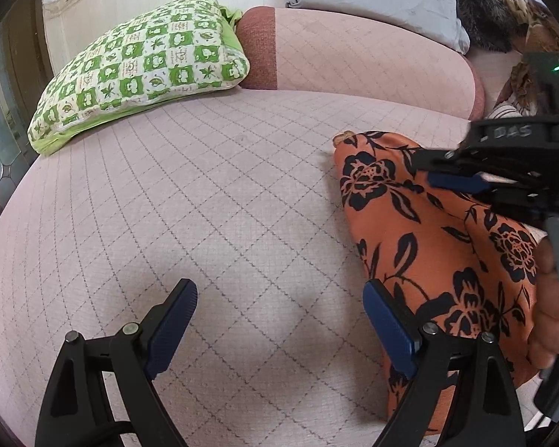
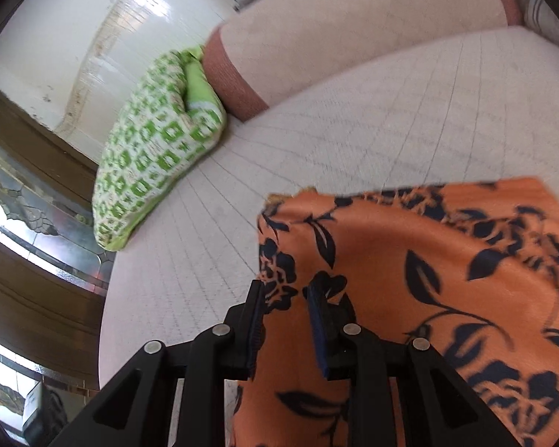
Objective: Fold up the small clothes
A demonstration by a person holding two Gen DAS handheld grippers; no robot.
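The orange cloth printed with dark flowers [image 2: 410,260] lay on the pale quilted bed [image 1: 205,205], near a green-and-white checked pillow [image 1: 141,63]. The right gripper [image 2: 285,320] pinched a raised fold at the cloth's edge between its narrow-set blue pads. The left gripper [image 1: 279,324] hovered over bare quilt with its jaws spread wide and empty, its right finger just beside the cloth.

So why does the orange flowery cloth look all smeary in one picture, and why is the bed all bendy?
Right wrist view: the orange cloth is motion-blurred, worst at its far edge, and glare whitens the wall. Left wrist view: the cloth is sharp. Both: the fisheye lens curves the bed cover and darkens the corners.
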